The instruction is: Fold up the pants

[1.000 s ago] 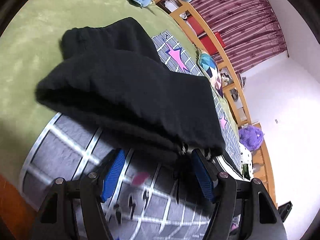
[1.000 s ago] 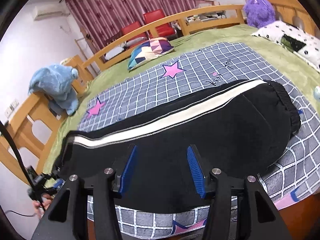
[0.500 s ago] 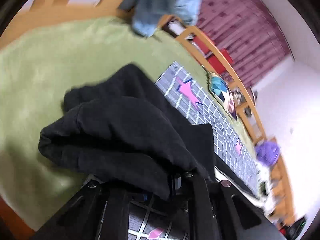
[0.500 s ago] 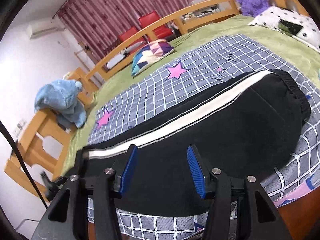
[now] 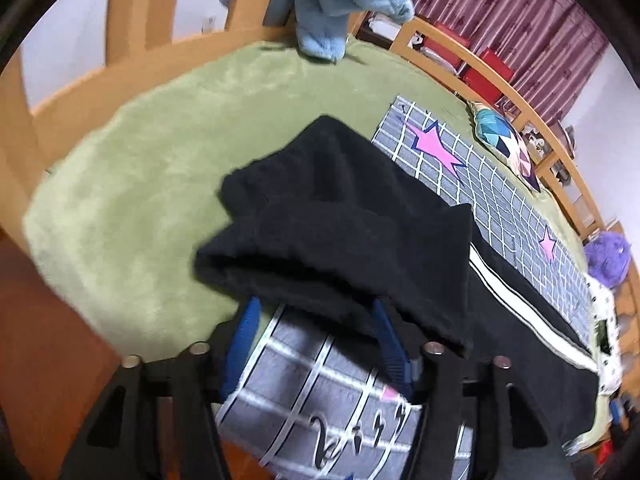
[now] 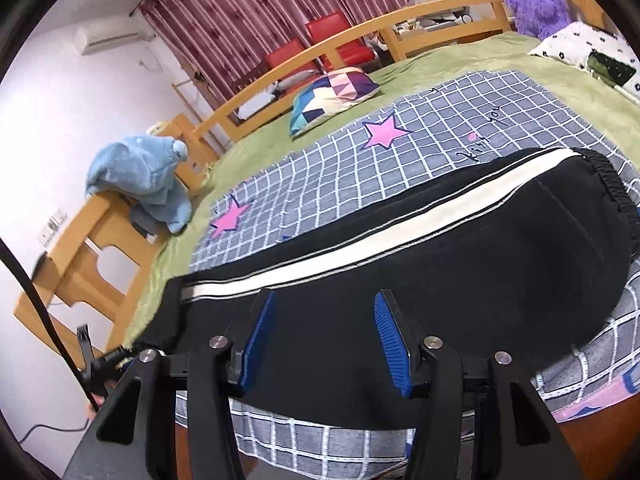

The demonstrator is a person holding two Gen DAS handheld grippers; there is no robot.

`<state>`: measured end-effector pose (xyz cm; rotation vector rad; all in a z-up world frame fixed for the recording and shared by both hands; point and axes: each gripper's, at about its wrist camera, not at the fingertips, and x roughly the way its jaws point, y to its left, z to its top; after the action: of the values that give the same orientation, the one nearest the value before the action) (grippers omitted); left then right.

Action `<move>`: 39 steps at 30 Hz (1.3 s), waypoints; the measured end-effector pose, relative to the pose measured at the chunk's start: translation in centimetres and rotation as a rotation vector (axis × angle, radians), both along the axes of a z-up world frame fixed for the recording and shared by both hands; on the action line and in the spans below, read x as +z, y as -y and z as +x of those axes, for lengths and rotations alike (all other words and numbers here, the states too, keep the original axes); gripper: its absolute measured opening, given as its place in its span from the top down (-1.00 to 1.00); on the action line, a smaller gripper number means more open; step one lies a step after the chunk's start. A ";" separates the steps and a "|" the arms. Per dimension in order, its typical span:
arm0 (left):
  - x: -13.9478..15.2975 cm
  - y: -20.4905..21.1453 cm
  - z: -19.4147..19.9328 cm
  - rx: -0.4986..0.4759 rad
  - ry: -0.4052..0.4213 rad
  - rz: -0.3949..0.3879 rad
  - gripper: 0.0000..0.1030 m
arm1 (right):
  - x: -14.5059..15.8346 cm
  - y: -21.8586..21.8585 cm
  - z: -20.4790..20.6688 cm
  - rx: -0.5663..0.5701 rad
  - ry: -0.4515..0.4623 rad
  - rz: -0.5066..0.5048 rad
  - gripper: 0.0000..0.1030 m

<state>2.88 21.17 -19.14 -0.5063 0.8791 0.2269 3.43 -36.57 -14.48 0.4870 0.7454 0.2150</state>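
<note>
Left gripper [image 5: 316, 316] gaped wide, pants [image 5: 344, 232] hem draped over tips, unclamped. Right gripper [image 6: 324, 328] likewise apart, above cloth. Best: close on hem first, carry fold squarely forward.

A patchwork pillow [image 6: 334, 92] lies on the green blanket [image 5: 132, 172].

The pants [image 6: 460, 264] lay across the quilt [image 6: 360, 168] on the bed [image 6: 500, 64], leg ends [image 5: 332, 216] bunched before the left gripper [image 5: 316, 332]; the right gripper [image 6: 324, 332] hung over their near edge
</note>
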 end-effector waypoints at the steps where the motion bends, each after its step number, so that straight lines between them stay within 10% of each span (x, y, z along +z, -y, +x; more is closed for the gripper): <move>1: 0.5 0.4 -0.2 -0.011 0.005 0.006 -0.17 | 0.1 -0.1 0.0 0.000 0.005 0.003 0.01; 11: 3.4 9.7 3.3 -0.245 0.060 0.185 -0.35 | 0.5 -1.3 -0.4 -0.001 0.000 -0.100 0.01; 18: -2.4 15.5 5.8 -0.309 -0.100 0.606 -0.35 | 0.0 -0.5 -0.6 -0.024 -0.032 -0.144 0.01; 21: -2.4 14.0 6.4 -0.297 -0.098 0.549 0.51 | -0.4 0.2 -0.1 -0.049 -0.052 -0.136 0.01; 23: -0.8 12.8 6.9 -0.263 -0.052 0.510 0.72 | -0.5 0.7 0.1 -0.063 -0.061 -0.128 0.01; 31: 5.4 6.3 13.3 -0.103 0.009 0.554 0.75 | -2.0 1.5 2.3 -0.109 -0.132 -0.325 0.01; 39: 3.4 3.3 19.6 -0.039 -0.080 0.617 0.56 | -1.2 5.8 4.3 -0.163 -0.134 -0.370 0.01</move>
<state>22.44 17.84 -15.74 0.0943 0.8436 0.4650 7.73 -42.39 -15.72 0.2095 0.8504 -0.1093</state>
